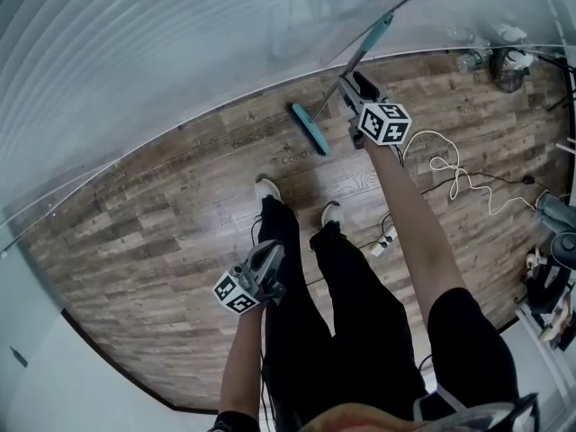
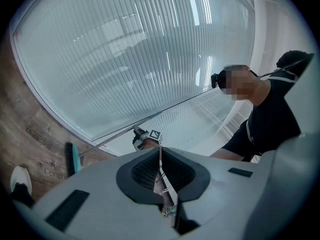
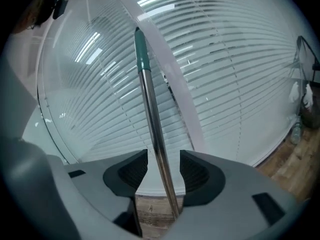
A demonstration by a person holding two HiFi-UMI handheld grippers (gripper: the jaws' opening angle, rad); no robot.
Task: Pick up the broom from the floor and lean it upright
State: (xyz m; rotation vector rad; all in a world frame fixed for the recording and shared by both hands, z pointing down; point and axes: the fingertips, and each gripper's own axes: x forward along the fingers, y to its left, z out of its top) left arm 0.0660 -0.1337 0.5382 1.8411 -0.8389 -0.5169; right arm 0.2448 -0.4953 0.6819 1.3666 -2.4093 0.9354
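The broom (image 1: 309, 129) stands tilted, its teal brush head on the wood floor and its metal handle (image 1: 353, 66) leaning up against the window blinds. In the right gripper view the handle (image 3: 152, 129) runs up between the jaws to a teal grip (image 3: 141, 54). My right gripper (image 1: 346, 85) (image 3: 163, 166) is open around the handle, with gaps on both sides of it. My left gripper (image 1: 273, 248) (image 2: 160, 164) is shut on nothing, held by the person's legs; its view shows the brush head (image 2: 73, 157) and the right gripper (image 2: 142, 138) beyond.
The blinds (image 1: 180, 43) cover the wall behind the broom. White cables (image 1: 459, 178) and a power strip (image 1: 385, 239) lie on the floor to the right. Bottles (image 1: 468, 58) and clutter (image 1: 549, 277) sit along the right side. The person's shoes (image 1: 267, 189) stand near the brush head.
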